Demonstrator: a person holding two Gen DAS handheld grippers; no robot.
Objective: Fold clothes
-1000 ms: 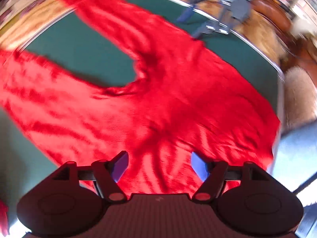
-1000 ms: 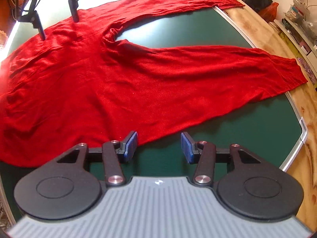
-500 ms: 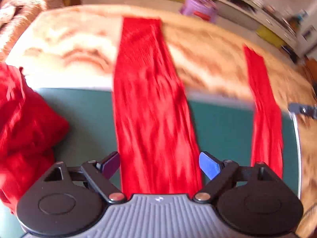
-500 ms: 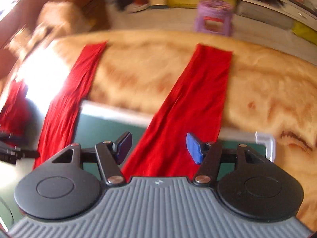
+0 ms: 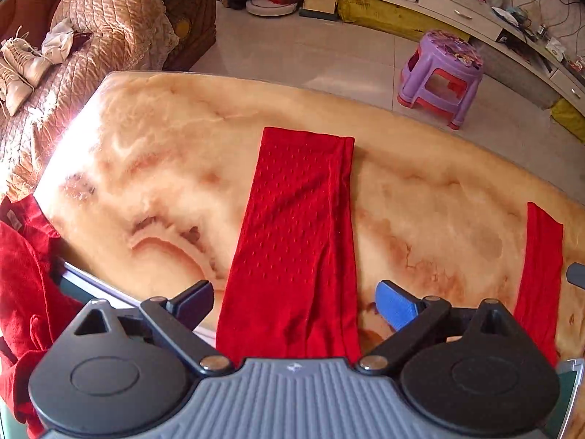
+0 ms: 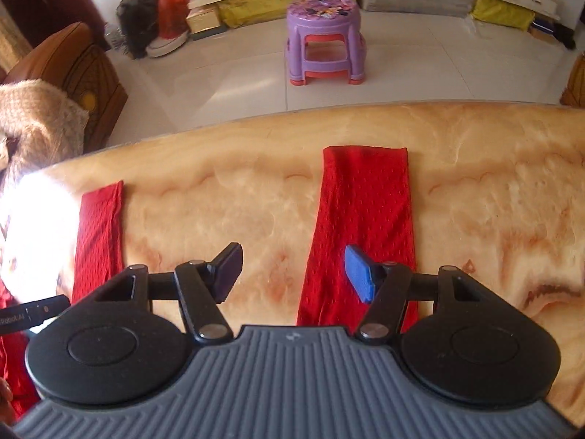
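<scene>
Both claws advanced along red trouser legs (image 5: 296,241), "Robot.AI" label (image 6: 14,319)

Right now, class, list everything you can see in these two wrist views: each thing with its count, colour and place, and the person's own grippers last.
Trouser legs: two, red, lying flat across the marble table, ends toward the room; the second lies to the right.
Bunched garment: one, red, at the left edge of the left wrist view.
Table: one, cream and orange marble pattern.
Stool: one, purple with pink, on the floor beyond the table.
Sofa: one, brown with a quilted tan cover, far left.
Low shelf unit: one, pale, along the far wall, cluttered.
Left gripper: one, black with blue pads, open, astride a leg.
Right gripper: one, black with blue pads, open, over the other leg's left edge.
</scene>
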